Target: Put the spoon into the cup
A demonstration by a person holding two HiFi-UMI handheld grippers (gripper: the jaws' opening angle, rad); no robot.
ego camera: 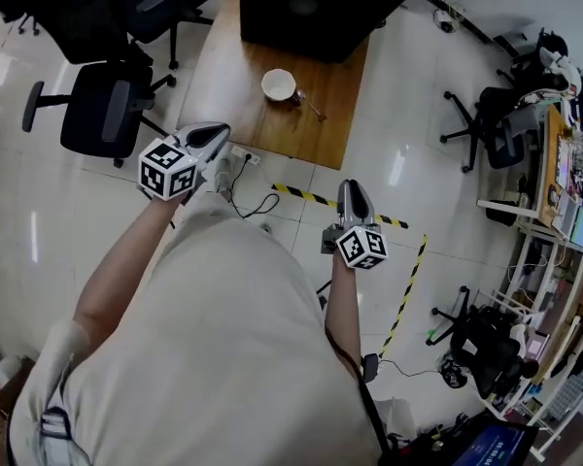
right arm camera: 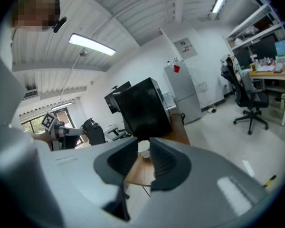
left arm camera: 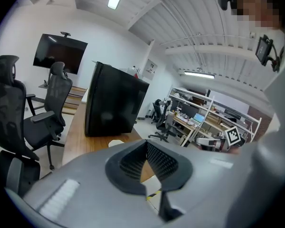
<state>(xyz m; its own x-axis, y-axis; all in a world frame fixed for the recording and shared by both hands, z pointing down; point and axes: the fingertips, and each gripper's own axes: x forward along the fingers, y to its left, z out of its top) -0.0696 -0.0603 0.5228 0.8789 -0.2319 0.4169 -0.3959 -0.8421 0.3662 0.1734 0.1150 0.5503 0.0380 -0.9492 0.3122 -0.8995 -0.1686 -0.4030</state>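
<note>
A white cup stands on the wooden table, with the spoon lying just to its right on the wood. Both grippers are held over the floor, short of the table's near edge. My left gripper points toward the table's near left corner; its jaws meet at the tips with nothing between them. My right gripper is further back and to the right, shut and empty. The cup shows far off through the narrow slit between its jaws. The cup also peeks over the left gripper's body.
A large black box fills the table's far end behind the cup. Office chairs stand left of the table. Yellow-black tape and a cable lie on the shiny floor. Desks and more chairs line the right side.
</note>
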